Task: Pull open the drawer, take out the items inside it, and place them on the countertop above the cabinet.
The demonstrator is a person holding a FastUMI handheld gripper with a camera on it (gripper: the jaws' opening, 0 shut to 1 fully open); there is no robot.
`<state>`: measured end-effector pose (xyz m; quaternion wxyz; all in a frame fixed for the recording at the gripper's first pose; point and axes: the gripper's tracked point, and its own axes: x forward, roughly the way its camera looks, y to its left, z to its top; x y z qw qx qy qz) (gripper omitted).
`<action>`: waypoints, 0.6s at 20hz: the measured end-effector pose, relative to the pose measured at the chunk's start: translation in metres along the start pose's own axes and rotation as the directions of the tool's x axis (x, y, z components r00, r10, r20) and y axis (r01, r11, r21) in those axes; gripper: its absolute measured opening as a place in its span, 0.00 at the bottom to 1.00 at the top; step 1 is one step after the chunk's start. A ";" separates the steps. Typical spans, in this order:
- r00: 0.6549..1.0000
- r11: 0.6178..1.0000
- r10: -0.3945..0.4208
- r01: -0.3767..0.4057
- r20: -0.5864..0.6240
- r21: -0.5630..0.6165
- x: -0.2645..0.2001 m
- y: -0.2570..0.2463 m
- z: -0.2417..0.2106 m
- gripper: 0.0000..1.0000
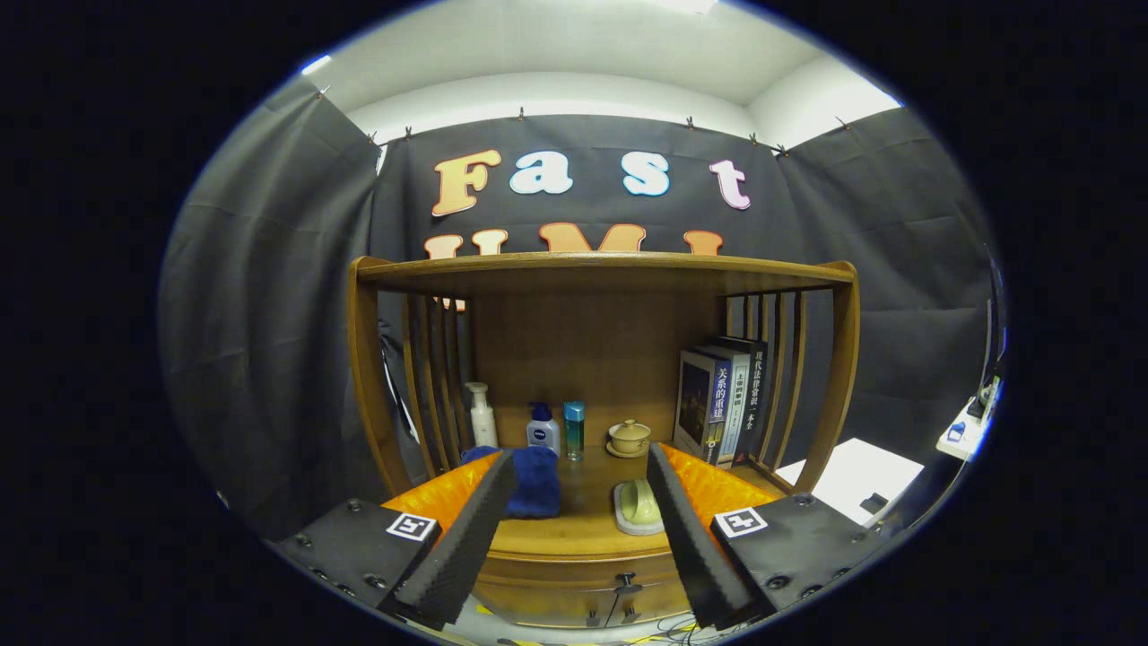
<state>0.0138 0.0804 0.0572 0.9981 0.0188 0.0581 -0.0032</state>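
Note:
A wooden cabinet with a shelf frame stands ahead of me. Its drawer (583,588) sits closed below the countertop (583,529), with a small dark knob (625,581) at its front. My gripper (581,502) is open, with nothing between its fingers, held in front of the cabinet above the drawer's level. On the countertop lie a folded blue cloth (531,480) by the left finger and a pale green cup (639,505) tipped on a white saucer by the right finger. What the drawer holds is hidden.
At the back of the countertop stand a white pump bottle (482,414), a blue-capped lotion bottle (543,428), a small clear bottle (574,429) and a lidded tea bowl (629,438). Several books (722,399) lean at the right. A white table (856,475) stands right of the cabinet.

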 end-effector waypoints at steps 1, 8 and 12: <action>1.000 1.000 -0.003 0.003 0.001 0.000 -0.001 -0.001 0.000 0.97; 1.000 1.000 -0.013 0.013 0.008 -0.007 -0.005 -0.003 0.004 0.97; 1.000 1.000 -0.015 0.015 0.003 -0.005 -0.004 -0.004 0.001 0.97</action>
